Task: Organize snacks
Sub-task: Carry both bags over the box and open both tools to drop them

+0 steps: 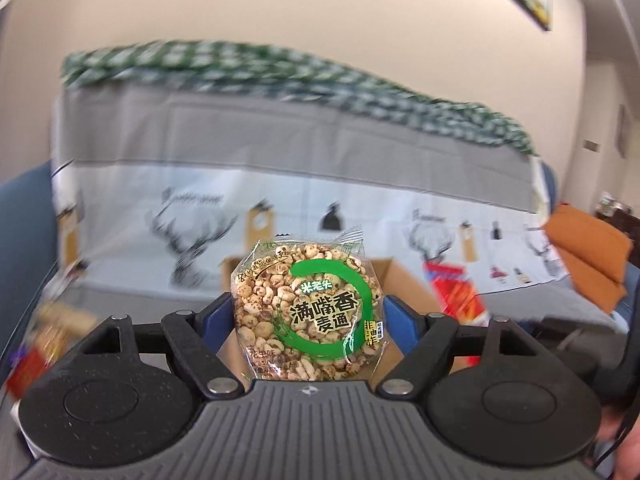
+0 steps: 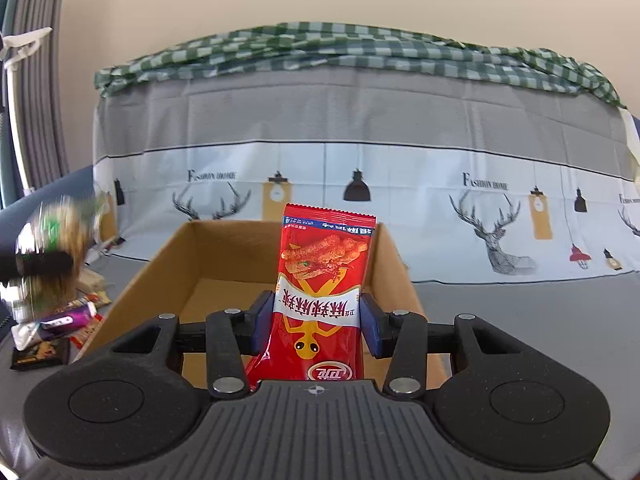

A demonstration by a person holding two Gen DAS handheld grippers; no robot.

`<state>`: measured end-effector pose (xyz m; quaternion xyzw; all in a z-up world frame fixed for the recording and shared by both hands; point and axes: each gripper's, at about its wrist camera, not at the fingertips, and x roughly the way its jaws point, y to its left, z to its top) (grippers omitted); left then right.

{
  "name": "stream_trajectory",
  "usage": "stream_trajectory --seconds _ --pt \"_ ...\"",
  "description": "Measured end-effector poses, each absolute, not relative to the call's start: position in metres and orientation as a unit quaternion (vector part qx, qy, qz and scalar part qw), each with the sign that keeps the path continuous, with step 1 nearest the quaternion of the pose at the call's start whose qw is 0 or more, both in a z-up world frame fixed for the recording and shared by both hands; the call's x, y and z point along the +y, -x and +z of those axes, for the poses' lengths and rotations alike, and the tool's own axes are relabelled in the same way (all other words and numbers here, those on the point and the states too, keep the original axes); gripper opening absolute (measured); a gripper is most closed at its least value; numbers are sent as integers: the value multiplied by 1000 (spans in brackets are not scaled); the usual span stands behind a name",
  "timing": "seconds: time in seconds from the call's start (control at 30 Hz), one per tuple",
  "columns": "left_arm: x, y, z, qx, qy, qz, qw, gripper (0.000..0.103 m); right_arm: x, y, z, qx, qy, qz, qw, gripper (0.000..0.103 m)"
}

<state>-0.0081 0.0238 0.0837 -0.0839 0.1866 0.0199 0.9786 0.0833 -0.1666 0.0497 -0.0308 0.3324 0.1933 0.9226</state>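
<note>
My left gripper (image 1: 306, 316) is shut on a clear packet of puffed grain snack with a green ring print (image 1: 308, 312), held upright in front of a cardboard box (image 1: 404, 284). My right gripper (image 2: 314, 320) is shut on a red spicy-strip packet (image 2: 320, 292), held upright over the open cardboard box (image 2: 224, 252). The red packet shows blurred in the left wrist view (image 1: 456, 292). The left gripper with its packet appears as a blur in the right wrist view (image 2: 52, 248).
Several loose snack packets (image 2: 60, 328) lie on the grey surface left of the box. Behind stands a sofa back with a deer-print cover (image 2: 400, 184) and a green checked cloth (image 2: 320, 52). An orange cushion (image 1: 588, 256) is at the right.
</note>
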Motion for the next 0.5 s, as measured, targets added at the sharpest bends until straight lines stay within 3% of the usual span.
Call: stream_trajectory --seconds 0.17,0.3,0.5 --pt "8 -2 75 164 68 -1 984 83 -173 -87 49 333 31 183 925 47" --pt "3 -8 47 207 85 -13 975 83 -172 -87 47 333 38 178 925 47" --pt "2 -17 37 209 82 -18 974 83 -168 -88 45 331 47 174 926 47"
